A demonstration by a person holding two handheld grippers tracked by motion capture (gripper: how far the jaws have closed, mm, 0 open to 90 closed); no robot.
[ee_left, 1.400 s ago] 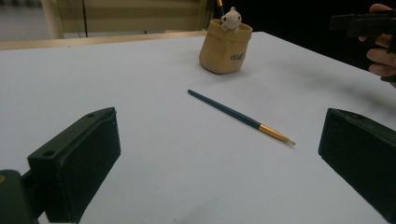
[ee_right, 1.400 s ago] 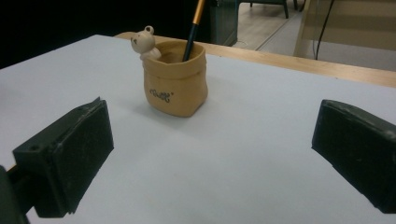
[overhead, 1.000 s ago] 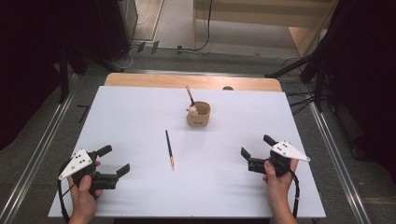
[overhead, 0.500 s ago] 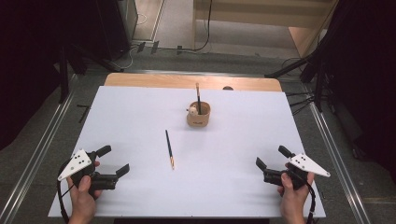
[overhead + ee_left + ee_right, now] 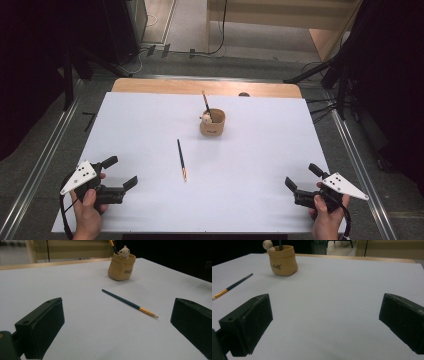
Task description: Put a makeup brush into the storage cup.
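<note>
Loose paintbrush (image 5: 181, 160) lies mid-frame on counter (image 5: 150, 120), long axis near vertical (bristle end lowest); left gripper (image 5: 120, 172) nearer, right gripper (image 5: 301, 179) farther, both fingers wide, empty

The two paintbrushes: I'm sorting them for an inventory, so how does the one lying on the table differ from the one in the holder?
The loose paintbrush lies flat on the white table, apart from the tan holder; the other paintbrush stands tilted inside that holder. The loose paintbrush shows its full length, gold ferrule and pale tip nearest the person; the standing paintbrush is partly hidden in the holder. Both have dark, slim handles, and no hand-held gripper touches either.
</note>
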